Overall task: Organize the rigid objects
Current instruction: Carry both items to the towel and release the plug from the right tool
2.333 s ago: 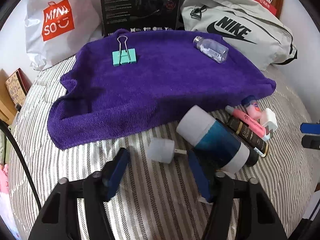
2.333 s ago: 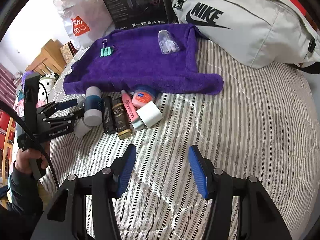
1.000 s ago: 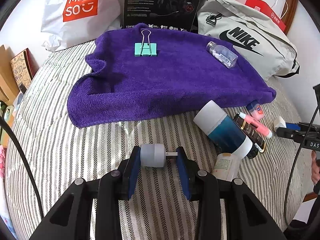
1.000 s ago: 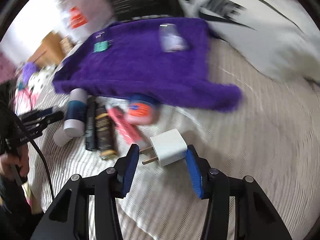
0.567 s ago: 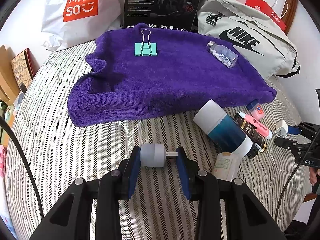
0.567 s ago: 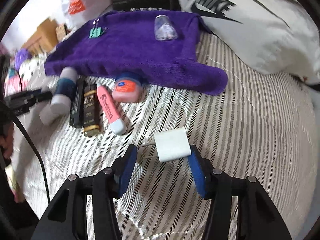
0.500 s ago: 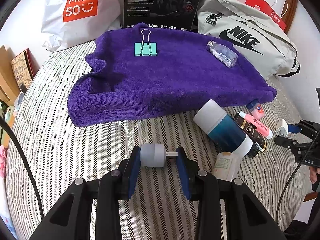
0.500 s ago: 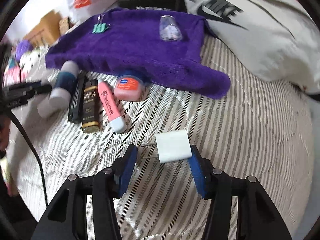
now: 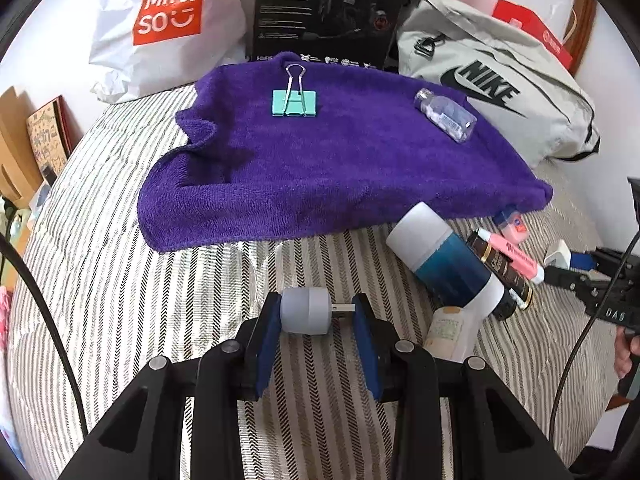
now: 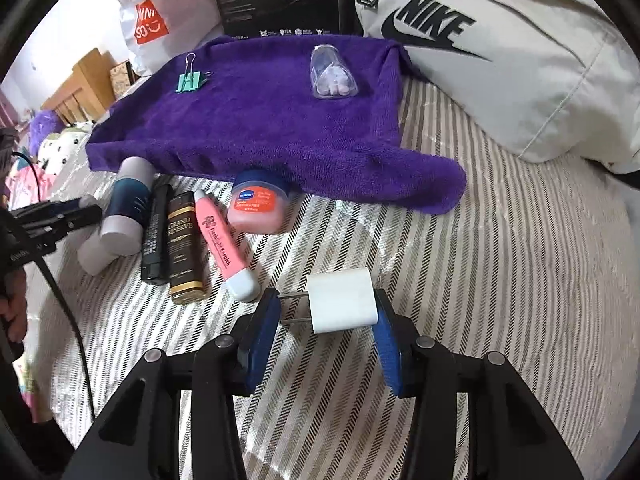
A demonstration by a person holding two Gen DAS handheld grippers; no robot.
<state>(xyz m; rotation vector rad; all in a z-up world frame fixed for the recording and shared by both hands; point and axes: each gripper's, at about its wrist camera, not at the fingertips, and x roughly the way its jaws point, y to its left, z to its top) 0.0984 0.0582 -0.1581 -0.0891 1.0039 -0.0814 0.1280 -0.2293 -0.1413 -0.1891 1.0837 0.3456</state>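
Gripping: left gripper (image 9: 316, 316) clamped on USB night light (image 9: 306, 315) above striped bedspread (image 9: 120, 300) | right gripper (image 10: 326, 314) closing, white charger plug (image 10: 343, 306) between its pads, apparently touching both

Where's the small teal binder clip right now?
The small teal binder clip lies on the purple towel, far-left part in both views, well left of the clear plastic bottle.
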